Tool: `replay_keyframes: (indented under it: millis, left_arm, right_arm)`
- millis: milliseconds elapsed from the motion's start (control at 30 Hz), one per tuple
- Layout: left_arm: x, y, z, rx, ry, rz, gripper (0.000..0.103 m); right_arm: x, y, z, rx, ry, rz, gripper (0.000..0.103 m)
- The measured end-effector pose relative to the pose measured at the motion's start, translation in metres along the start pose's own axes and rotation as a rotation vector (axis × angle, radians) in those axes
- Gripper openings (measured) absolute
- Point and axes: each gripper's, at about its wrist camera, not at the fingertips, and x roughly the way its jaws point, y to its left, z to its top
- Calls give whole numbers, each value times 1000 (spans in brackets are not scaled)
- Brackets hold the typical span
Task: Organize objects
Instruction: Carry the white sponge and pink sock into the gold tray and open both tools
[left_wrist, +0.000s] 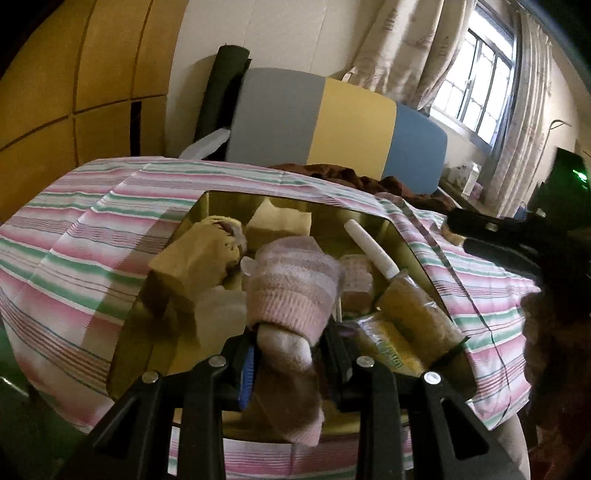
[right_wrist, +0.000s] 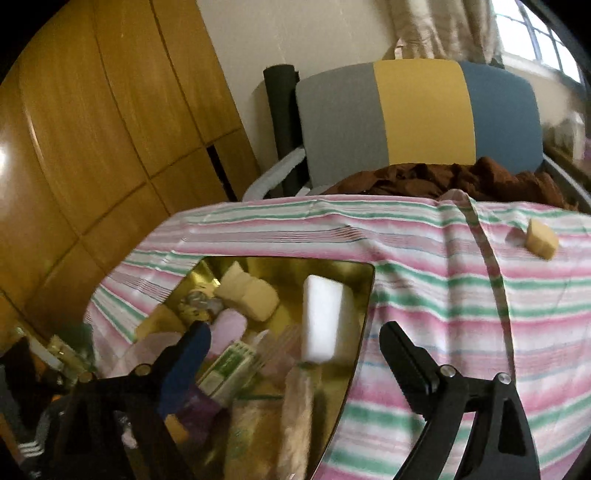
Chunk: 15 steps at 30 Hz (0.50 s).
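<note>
A gold tray (left_wrist: 402, 240) sits on a pink, green and white striped cloth (left_wrist: 74, 236) and holds several items: tan sponges, a wrapped brush with a white handle (left_wrist: 369, 247) and yellow packets. My left gripper (left_wrist: 291, 343) is shut on a pink striped sock (left_wrist: 291, 288) and holds it over the tray. In the right wrist view the tray (right_wrist: 364, 295) lies below my right gripper (right_wrist: 295, 339), which is open and empty above the white brush handle (right_wrist: 321, 317). A tan sponge (right_wrist: 541, 238) lies alone on the cloth (right_wrist: 461, 295) at the far right.
A grey, yellow and blue headboard (right_wrist: 421, 114) stands behind the bed, with brown fabric (right_wrist: 461, 177) heaped in front of it. A wooden wardrobe (right_wrist: 103, 122) is on the left. Curtains and a window (left_wrist: 476, 77) are at the right.
</note>
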Motion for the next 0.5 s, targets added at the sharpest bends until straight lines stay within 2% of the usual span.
replay_keyframes:
  millis: [67,100,200,300,500]
  left_arm:
    - [2,1,0,-5,19,-1,31]
    - [2,1,0,-10,22,-3,35]
    - [-6,5,0,-60,-6,6,59]
    - [-23,8,2,-95,-71,-40,61]
    - [-43,15,6,-111,-176,37,61]
  right_arm:
    - [-8,1,-6,15,-10,12,93]
    - [-10,3,-8,18,-15,19,93]
    - [-19,8,-12,16,-27,36,93]
    - [-28,10,-14,6,-38,44,93]
    - [-38,4,-19,26,-46,39,93]
